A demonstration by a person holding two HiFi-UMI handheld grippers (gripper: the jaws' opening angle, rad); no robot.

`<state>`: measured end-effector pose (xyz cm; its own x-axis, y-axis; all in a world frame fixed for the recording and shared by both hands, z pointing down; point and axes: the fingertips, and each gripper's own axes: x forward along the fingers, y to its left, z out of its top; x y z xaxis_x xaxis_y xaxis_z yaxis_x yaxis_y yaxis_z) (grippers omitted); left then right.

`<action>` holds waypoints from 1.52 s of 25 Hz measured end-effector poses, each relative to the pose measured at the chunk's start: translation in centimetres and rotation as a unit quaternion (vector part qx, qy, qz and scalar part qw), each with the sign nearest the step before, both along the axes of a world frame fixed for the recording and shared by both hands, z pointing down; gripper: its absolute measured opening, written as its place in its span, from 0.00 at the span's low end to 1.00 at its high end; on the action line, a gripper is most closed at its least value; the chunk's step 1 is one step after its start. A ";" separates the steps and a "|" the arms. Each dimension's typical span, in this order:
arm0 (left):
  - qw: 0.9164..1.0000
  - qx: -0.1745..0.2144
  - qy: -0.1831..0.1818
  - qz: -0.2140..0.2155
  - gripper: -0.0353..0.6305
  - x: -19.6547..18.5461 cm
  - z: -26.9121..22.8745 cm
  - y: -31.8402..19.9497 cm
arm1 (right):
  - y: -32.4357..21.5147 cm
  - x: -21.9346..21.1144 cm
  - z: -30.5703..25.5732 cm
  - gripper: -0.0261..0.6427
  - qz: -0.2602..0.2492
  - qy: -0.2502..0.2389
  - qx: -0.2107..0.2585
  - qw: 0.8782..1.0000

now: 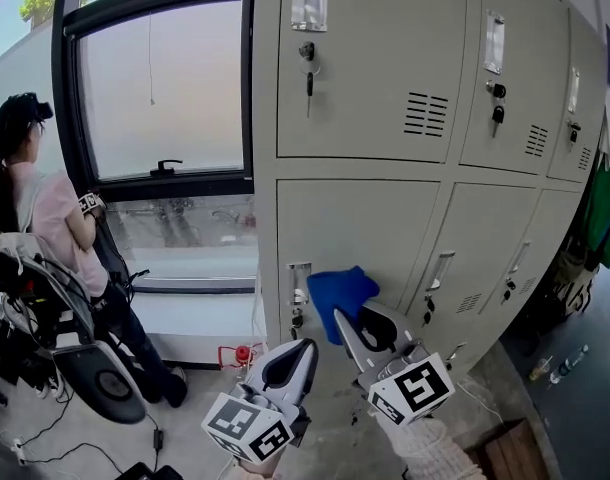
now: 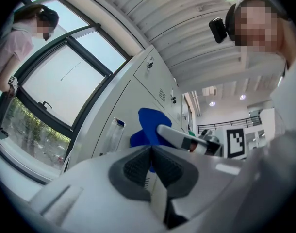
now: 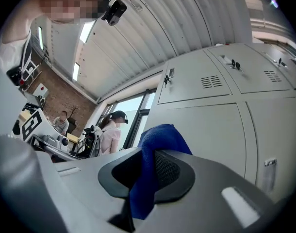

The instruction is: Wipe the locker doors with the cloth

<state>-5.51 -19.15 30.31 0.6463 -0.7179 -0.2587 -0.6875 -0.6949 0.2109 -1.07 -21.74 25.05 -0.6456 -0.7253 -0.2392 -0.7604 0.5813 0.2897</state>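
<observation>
Cloth (image 1: 342, 293), evidently soft and light, is pinched at a bunched fold by right gripper (image 1: 351, 320). Left gripper (image 1: 303, 351) is clenched, empty, below locker door (image 1: 370, 228).

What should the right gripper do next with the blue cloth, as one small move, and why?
Probably sweep the blue cloth sideways across the lower locker door, away from its handle. The right gripper is shut on the cloth, which sits at that door's upper left beside the handle, so most of the door seems still to be covered. The left gripper is shut and empty.
</observation>
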 end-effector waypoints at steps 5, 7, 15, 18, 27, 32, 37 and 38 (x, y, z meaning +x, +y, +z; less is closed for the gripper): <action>1.000 0.014 0.005 -0.012 0.05 -0.5 -1.3 -1.1 | -2.5 -0.1 -4.9 0.12 0.003 0.009 0.053 0.999; 1.000 0.018 0.004 -0.014 0.05 -0.5 -1.6 -1.4 | -3.4 -0.3 -7.1 0.12 0.004 0.009 0.076 0.997; 1.000 0.022 0.014 -0.013 0.05 -0.7 -2.1 -2.6 | -5.1 -2.3 -11.8 0.12 0.001 0.028 0.124 0.992; 0.999 0.025 0.018 -0.014 0.05 -1.1 -2.2 -3.0 | -5.7 -2.5 -12.1 0.12 0.011 0.034 0.125 0.992; 0.999 0.020 0.023 -0.018 0.05 -1.7 -1.8 -3.6 | -6.5 -2.8 -11.9 0.13 0.018 0.030 0.124 0.992; 0.999 0.014 0.023 -0.024 0.05 -2.2 -1.3 -3.4 | -6.7 -3.1 -10.8 0.13 0.019 0.032 0.118 0.992; 0.999 -0.002 0.031 -0.028 0.05 -2.8 -0.4 -3.2 | -6.8 -3.5 -8.0 0.12 0.015 0.033 0.096 0.995; 0.999 -0.005 0.032 -0.028 0.05 -2.9 -0.1 -3.1 | -6.8 -3.5 -7.4 0.13 0.014 0.032 0.091 0.995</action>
